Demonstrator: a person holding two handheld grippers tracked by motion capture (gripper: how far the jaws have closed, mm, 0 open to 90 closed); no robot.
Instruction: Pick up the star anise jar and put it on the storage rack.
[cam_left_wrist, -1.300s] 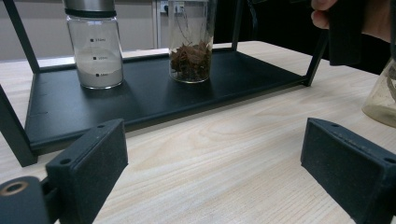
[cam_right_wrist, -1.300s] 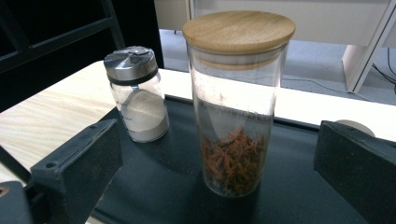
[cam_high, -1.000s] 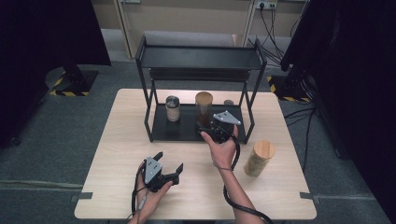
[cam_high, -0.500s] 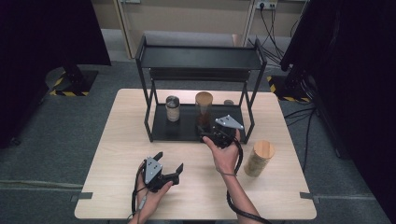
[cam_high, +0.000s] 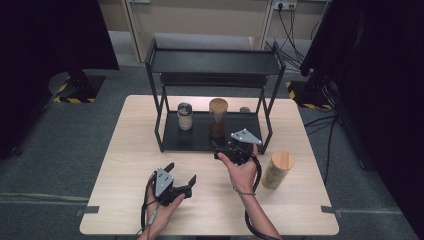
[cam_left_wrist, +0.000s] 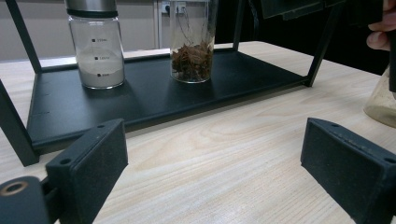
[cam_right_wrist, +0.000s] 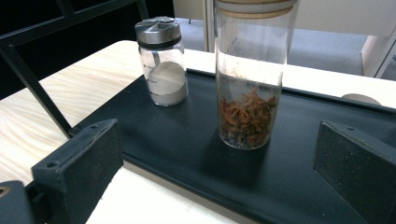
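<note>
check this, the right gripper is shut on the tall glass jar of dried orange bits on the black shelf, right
Not quite. The right gripper is open, not shut: the right gripper view shows its jaws spread wide, short of the tall glass jar of dried orange bits, which stands untouched on the black shelf.

The left hand (cam_high: 161, 202) comes up from the bottom of the high view and holds the left gripper (cam_high: 181, 176) low, close to the person. Its two black jaws stand wide apart with nothing between them. The right hand (cam_high: 243, 170) reaches farther forward and holds the right gripper (cam_high: 227, 150). Its jaws also stand wide apart and hold nothing. The right wrist looks a little bent, though that is hard to tell.
</note>
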